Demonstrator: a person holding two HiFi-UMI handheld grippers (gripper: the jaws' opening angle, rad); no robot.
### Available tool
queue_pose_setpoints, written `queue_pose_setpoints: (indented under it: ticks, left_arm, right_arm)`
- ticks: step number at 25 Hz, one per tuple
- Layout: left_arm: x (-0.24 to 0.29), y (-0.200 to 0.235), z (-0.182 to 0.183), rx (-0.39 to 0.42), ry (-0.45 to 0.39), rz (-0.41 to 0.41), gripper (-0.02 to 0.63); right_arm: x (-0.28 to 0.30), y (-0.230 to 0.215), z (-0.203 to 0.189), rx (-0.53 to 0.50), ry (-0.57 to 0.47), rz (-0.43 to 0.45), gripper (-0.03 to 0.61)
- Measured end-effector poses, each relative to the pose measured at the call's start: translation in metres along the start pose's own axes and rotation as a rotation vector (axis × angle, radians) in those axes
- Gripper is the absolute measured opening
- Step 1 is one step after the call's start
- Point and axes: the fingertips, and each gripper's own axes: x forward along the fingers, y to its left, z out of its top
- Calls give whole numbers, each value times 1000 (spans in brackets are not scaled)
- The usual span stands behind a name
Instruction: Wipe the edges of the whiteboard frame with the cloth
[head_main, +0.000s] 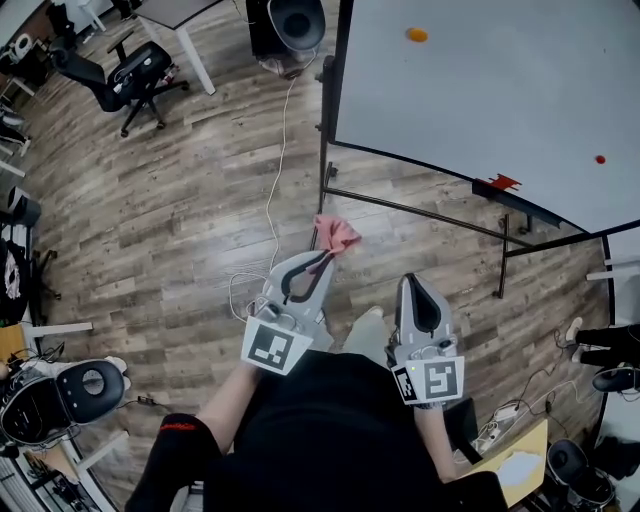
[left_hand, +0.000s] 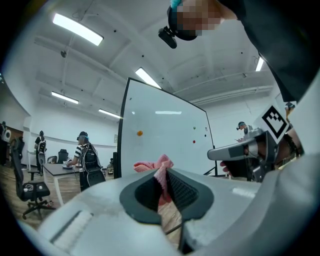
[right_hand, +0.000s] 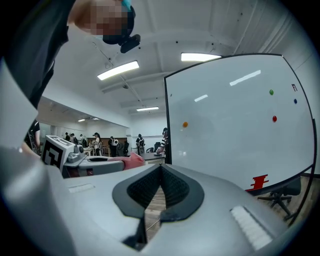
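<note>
A pink cloth (head_main: 336, 234) is pinched in my left gripper (head_main: 326, 256), which is shut on it; the cloth (left_hand: 157, 168) bunches out past the jaw tips. The gripper hovers short of the whiteboard (head_main: 500, 90), below the lower left corner of its black frame (head_main: 343, 80). In the left gripper view the whiteboard (left_hand: 165, 135) stands ahead with its left frame edge (left_hand: 121, 135) upright. My right gripper (head_main: 418, 283) is shut with nothing in it, held beside the left one. The right gripper view has the whiteboard (right_hand: 235, 120) ahead at right and the cloth (right_hand: 134, 162) at left.
The board stands on a black metal stand (head_main: 420, 212) over a wood floor. A white cable (head_main: 275, 190) trails across the floor. An office chair (head_main: 125, 75) and a desk (head_main: 180, 20) are at far left. Small magnets (head_main: 417, 35) dot the board. People (left_hand: 86, 157) stand in the background.
</note>
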Motion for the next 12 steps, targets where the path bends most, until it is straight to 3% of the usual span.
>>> queue_pose_setpoints:
  ticks: [4, 12]
  left_arm:
    - [28, 7, -13, -13, 27, 21, 17]
    - [84, 8, -13, 8, 30, 90, 17]
  right_arm:
    - [18, -24, -10, 10, 15, 9, 2]
    - [54, -71, -12, 12, 52, 108, 2]
